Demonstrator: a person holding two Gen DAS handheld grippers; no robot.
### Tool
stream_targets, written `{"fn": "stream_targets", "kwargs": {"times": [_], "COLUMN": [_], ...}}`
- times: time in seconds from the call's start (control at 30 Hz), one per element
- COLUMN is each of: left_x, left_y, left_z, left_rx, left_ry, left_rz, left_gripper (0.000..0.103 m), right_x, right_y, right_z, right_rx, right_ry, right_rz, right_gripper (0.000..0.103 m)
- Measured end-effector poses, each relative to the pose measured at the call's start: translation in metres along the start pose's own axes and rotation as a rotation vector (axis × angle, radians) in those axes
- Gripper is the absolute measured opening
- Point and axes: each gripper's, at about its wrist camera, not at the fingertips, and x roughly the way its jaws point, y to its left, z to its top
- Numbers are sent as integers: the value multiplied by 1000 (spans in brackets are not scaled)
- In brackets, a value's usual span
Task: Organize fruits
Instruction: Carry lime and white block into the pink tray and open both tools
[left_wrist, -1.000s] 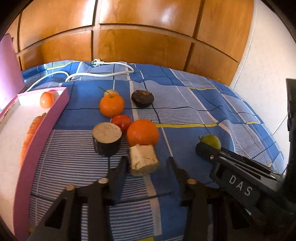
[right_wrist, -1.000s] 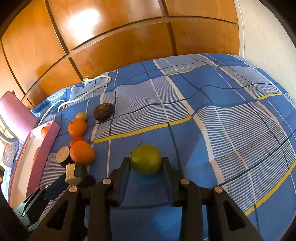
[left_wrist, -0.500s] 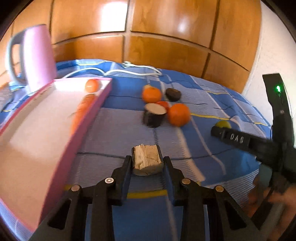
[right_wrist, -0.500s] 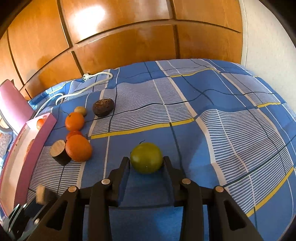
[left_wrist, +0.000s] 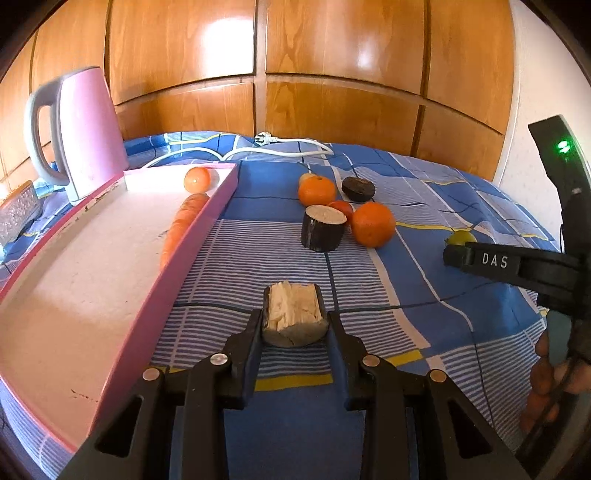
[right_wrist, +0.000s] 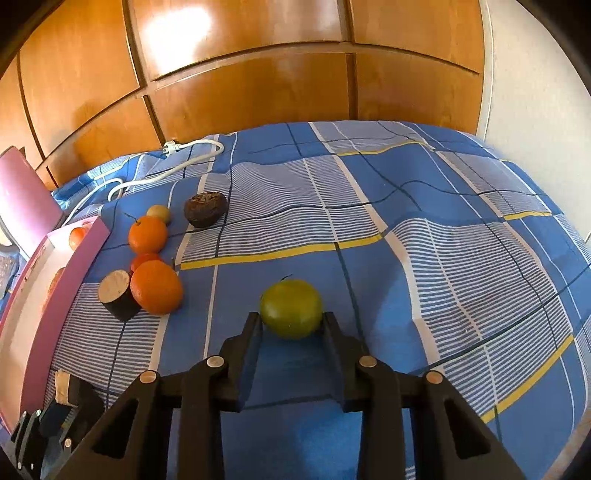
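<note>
Right now the left gripper pinches a pale, fibrous chunk with dark rind, and the pink tray lies just to its left, its long rim running away from the camera. That is the relation the next move turns on: the chunk has to go sideways over that rim, and the left hand is plainly the nearer one. The chunk seems to be held clear of the blue checked bedspread, though the fisheye view makes the gap hard to judge. The gripper points forward and downward, both fingers pressed flat against the chunk's sides.

Inside the tray a carrot lies along the right wall and a small orange fruit sits at the far end, so the near half is free for a drop.

On the other side, the right gripper has just been closing its jaws on a green round fruit, which sits on the bedspread between its fingertips; the pads now touch both flanks. It tilts downward too. The tray is well apart to its left, beyond two oranges and a dark cut cylinder.
</note>
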Motion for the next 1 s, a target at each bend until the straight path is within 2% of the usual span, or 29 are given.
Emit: {"fn": "stream_targets", "kwargs": {"times": [0.27,0.47,0.73,1.0], "left_x": [-14,-33,-59,-77], "left_y": [8,10,25,57], "left_z": [-3,-3,-2,0], "left_rx": [-40,-33,-68,-163], "left_ry": [3,-46,-103,-137], "left_rz": [-9,-12,14,44], "left_gripper": [33,32,33,32], "right_x": [-19,-34,-53,-66], "right_y": [5,20,46,82], "right_z": [-3,-6,-16,-28], "right_rx": [8,-25,-78,-180], "right_ry": [-50,-86,-111,-130], "right_rz": [111,194,248,279], "right_gripper": [32,32,32,32]}}
